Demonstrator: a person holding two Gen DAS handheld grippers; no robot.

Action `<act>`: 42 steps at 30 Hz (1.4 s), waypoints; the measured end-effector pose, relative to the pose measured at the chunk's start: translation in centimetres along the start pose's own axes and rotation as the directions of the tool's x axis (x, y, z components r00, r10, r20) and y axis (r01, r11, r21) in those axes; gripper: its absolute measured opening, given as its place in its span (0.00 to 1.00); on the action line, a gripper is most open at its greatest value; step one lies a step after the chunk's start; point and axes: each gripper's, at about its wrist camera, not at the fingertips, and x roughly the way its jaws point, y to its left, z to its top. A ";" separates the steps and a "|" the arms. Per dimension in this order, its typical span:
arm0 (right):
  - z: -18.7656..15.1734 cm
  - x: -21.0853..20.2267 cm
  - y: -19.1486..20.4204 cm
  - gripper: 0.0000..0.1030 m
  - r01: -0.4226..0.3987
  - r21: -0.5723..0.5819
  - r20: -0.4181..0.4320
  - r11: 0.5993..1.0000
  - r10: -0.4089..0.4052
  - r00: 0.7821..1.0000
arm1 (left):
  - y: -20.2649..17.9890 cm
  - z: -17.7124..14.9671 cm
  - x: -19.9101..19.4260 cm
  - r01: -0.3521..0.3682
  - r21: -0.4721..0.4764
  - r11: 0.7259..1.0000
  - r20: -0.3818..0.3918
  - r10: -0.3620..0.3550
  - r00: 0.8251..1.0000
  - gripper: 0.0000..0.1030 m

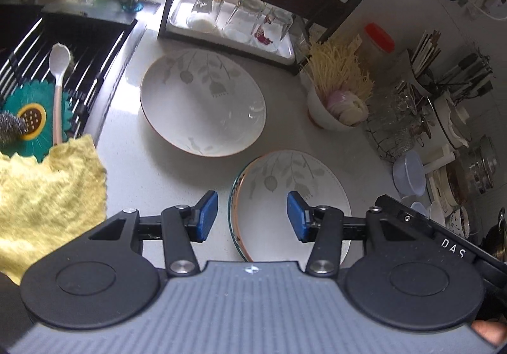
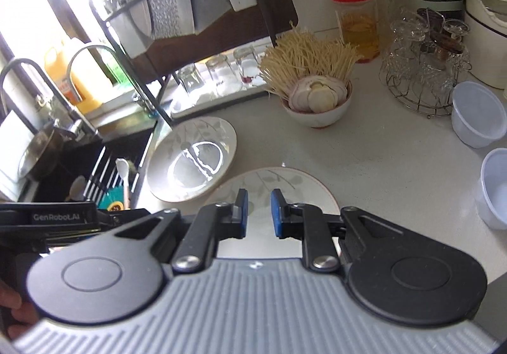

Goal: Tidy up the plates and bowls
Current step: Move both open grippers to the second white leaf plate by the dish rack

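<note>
Two white deep plates with a grey leaf print lie on the pale counter. The far plate (image 1: 202,104) (image 2: 190,157) sits by the sink edge. The near plate (image 1: 279,183) (image 2: 275,180) has an orange rim and lies just beyond and below both grippers. My left gripper (image 1: 252,216) hovers above its left rim, open, with nothing between the blue pads. My right gripper (image 2: 259,211) hangs over the same plate. Its pads stand a narrow gap apart, nothing is in that gap, and the plate's near edge is hidden under it.
A white bowl (image 1: 336,113) (image 2: 317,110) of dry noodles and sliced onion stands behind the plates. Two plastic tubs (image 2: 478,119) sit at right. A rack tray with upturned glasses (image 1: 228,18) is at the back, the sink (image 1: 79,47) and a yellow cloth (image 1: 47,195) are at left.
</note>
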 end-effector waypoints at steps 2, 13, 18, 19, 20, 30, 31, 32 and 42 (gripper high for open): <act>-0.1 -0.7 0.9 0.19 0.001 0.016 0.015 1.000 -0.001 1.000 | 0.3 0.4 -1.0 0.002 0.038 0.999 0.019 -0.003 1.000 0.53; -1.5 -4.0 7.0 0.19 0.014 0.019 0.072 1.000 -0.016 0.997 | 3.4 0.8 -5.7 0.023 0.174 0.984 0.055 -0.033 0.998 0.53; -2.3 -4.9 9.5 0.19 0.026 0.020 0.076 0.999 -0.028 0.997 | 4.8 0.6 -8.0 0.048 0.222 0.974 0.065 -0.064 0.996 0.53; -2.5 -5.1 9.9 0.19 0.029 0.024 0.078 0.999 -0.031 0.996 | 5.1 0.6 -8.5 0.056 0.226 0.972 0.067 -0.073 0.995 0.53; -2.6 -5.3 10.3 0.19 0.027 0.028 0.079 0.999 -0.030 0.996 | 5.4 0.6 -8.9 0.061 0.229 0.972 0.070 -0.079 0.994 0.53; -3.6 -5.3 13.9 0.19 0.040 0.019 0.067 0.999 -0.041 0.997 | 7.7 0.4 -11.1 0.080 0.252 0.964 0.078 -0.102 0.992 0.53; -3.7 -5.3 14.0 0.19 0.044 0.027 0.066 0.999 -0.046 0.997 | 8.0 0.4 -11.2 0.079 0.250 0.965 0.078 -0.101 0.992 0.53; -3.8 -5.3 14.0 0.19 0.049 0.034 0.064 0.998 -0.051 0.997 | 8.2 0.5 -11.3 0.080 0.246 0.966 0.078 -0.102 0.992 0.53; -2.7 -3.5 12.3 0.19 0.070 0.068 0.052 0.995 -0.073 0.996 | 9.1 1.1 -9.9 0.064 0.194 0.979 0.074 -0.079 0.994 0.54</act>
